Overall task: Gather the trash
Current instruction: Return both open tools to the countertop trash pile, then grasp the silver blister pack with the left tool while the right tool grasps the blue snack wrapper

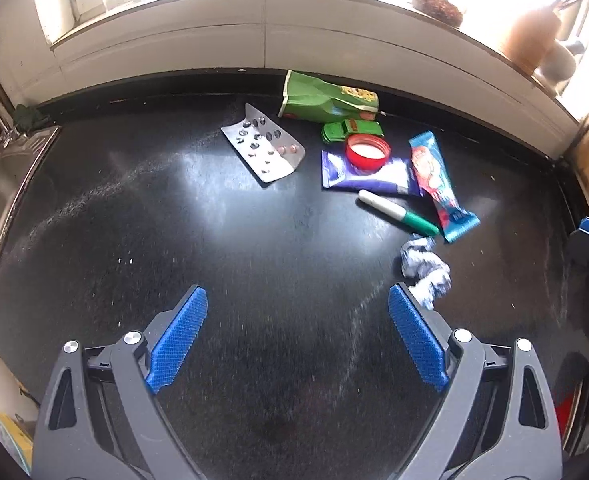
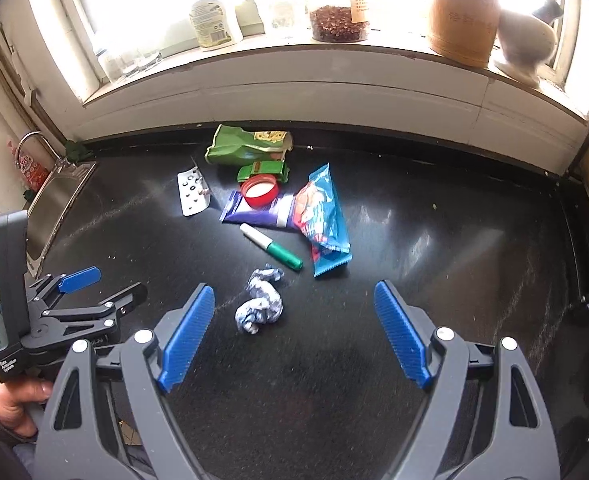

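Trash sits clustered toward the surface's back edge; crumpled paper [image 2: 260, 306] lies nearest us. Both tools, left [image 1: 298, 304] and right [image 2: 294, 300], are released and empty. We'd take the paper first: right tool down, straddle it, pinch mid-wad.

bare countertop [image 2: 434, 240] right, litter cluster (crumpled paper [image 2: 260, 306] nearest) ahead

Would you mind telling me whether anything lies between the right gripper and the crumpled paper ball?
Nothing visible does: only bare black countertop separates the open right gripper from the crumpled paper ball.
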A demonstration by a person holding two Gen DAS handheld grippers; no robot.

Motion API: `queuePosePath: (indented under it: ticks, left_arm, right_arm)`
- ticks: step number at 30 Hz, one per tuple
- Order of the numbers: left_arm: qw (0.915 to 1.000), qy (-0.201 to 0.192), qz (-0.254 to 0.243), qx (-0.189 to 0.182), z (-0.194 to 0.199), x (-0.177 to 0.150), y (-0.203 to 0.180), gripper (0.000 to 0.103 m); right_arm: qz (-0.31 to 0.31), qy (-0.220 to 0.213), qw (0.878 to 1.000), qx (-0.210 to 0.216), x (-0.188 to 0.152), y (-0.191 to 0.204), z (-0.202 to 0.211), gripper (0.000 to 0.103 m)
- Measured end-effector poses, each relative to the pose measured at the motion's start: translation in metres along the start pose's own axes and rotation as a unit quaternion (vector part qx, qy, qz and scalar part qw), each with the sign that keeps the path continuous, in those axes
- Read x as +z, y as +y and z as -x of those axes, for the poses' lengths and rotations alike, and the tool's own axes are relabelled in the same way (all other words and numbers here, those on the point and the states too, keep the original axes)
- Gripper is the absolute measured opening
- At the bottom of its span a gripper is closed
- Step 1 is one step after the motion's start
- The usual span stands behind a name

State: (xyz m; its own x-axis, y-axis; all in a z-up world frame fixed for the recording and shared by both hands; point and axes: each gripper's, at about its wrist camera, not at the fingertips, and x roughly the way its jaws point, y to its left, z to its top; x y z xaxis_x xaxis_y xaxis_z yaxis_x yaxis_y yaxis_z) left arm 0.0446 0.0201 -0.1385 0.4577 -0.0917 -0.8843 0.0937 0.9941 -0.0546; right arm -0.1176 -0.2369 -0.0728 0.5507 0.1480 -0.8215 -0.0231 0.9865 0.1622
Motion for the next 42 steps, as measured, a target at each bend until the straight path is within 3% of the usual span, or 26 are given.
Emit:
queuePosePath:
  ticks: [14, 24, 26, 27, 29, 31, 33, 34, 38, 39, 42]
  left_arm:
    - [0.9972, 0.035, 0.042, 0.051, -0.104, 0.101, 0.018, 0.089]
    - [0.9930, 0.075, 0.060, 0.069, -0.171, 0.136, 0.030, 0.089]
    - [0.9936, 0.069, 0.061, 0.066, -0.174, 0.139, 0.030, 0.089]
    - [0.9937, 0.067, 0.060, 0.067, -0.175, 0.140, 0.030, 0.089]
    - [0.9943, 0.061, 0.057, 0.066, -0.173, 0.141, 0.029, 0.083]
    - [0.9956, 0.050, 0.047, 0.064, -0.169, 0.143, 0.026, 0.052]
    - [0.9963, 0.049, 0.038, 0.059, -0.164, 0.142, 0.022, 0.031]
    - [0.9966, 0.051, 0.041, 0.050, -0.162, 0.140, 0.022, 0.027]
    - [0.9961, 0.050, 0.068, 0.026, -0.149, 0.130, 0.028, 0.018]
    - [0.9961, 0.048, 0.070, 0.023, -0.145, 0.129, 0.030, 0.007]
    - [0.9967, 0.041, 0.068, 0.018, -0.127, 0.121, 0.031, 0.004]
  right_arm:
    - [-0.001, 0.077, 0.997, -0.009, 0.039, -0.022, -0.105, 0.077]
    - [0.025, 0.136, 0.990, -0.017, 0.050, -0.027, -0.175, 0.069]
    - [0.026, 0.143, 0.989, -0.017, 0.049, -0.029, -0.181, 0.064]
    - [0.027, 0.145, 0.989, -0.018, 0.049, -0.029, -0.182, 0.056]
    - [0.028, 0.147, 0.989, -0.021, 0.048, -0.030, -0.183, 0.039]
    - [0.031, 0.140, 0.989, -0.022, 0.049, -0.029, -0.181, 0.029]
    - [0.037, 0.132, 0.990, -0.025, 0.051, -0.027, -0.179, 0.010]
    - [0.036, 0.132, 0.990, -0.024, 0.049, -0.031, -0.178, 0.005]
    - [0.034, 0.118, 0.992, -0.028, 0.045, -0.030, -0.163, 0.003]
    - [0.033, 0.114, 0.993, -0.028, 0.045, -0.031, -0.159, 0.003]
    - [0.031, 0.101, 0.994, -0.028, 0.043, -0.032, -0.143, 0.003]
